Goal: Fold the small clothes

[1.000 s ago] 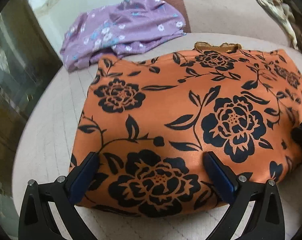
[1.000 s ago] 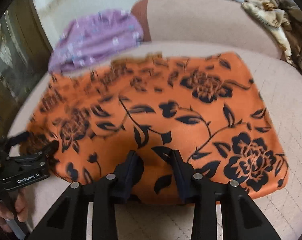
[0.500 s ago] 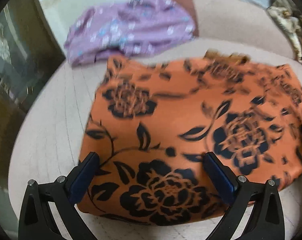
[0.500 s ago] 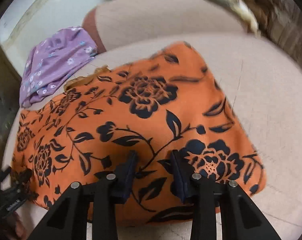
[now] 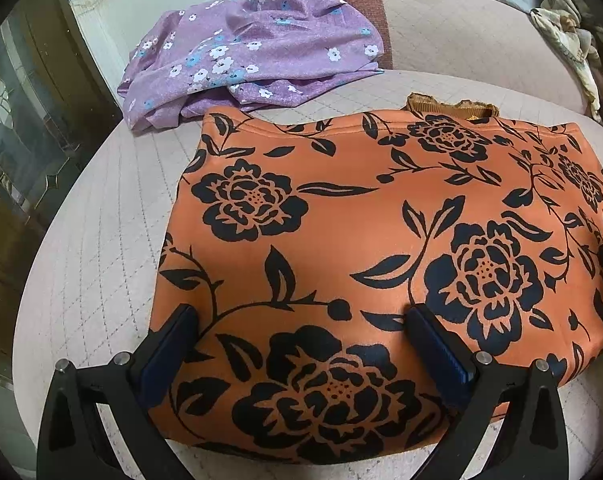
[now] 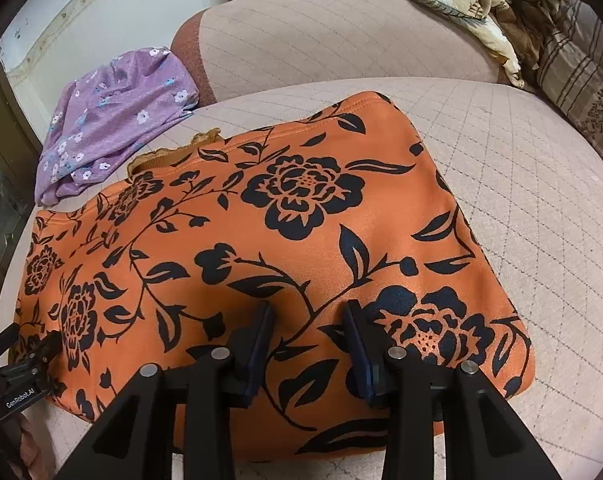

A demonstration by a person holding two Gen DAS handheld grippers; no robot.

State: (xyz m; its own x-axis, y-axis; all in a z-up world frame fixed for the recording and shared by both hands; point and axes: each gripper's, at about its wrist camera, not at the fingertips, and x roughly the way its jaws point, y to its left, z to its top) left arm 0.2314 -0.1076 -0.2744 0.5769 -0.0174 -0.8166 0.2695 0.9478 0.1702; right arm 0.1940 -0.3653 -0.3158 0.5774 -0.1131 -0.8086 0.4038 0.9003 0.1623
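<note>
An orange garment with black flowers [image 5: 361, 240] lies folded flat in a rectangle on the pale quilted seat [image 5: 93, 240]. A brown ruffled edge peeks out at its far side. My left gripper [image 5: 301, 312] stands wide open over the garment's near left corner, its fingers [image 5: 173, 344] apart above the cloth. In the right wrist view, my right gripper [image 6: 309, 306] is over the near edge of the garment [image 6: 261, 240], right of the middle. Its jaws stand partly apart and are opening, with flat cloth under them and nothing pinched. The left gripper [image 6: 17, 364] shows at that view's lower left.
A crumpled purple flowered garment [image 5: 253, 48] lies at the back left of the seat, against the backrest [image 6: 341, 40]. A beige patterned cloth [image 6: 461, 4] and a striped cushion [image 6: 581, 80] are at the back right. A glass cabinet door [image 5: 17, 140] stands left.
My right gripper has slid to the right along the garment's near edge and rolled. The left gripper has stayed over the near left corner, still wide open.
</note>
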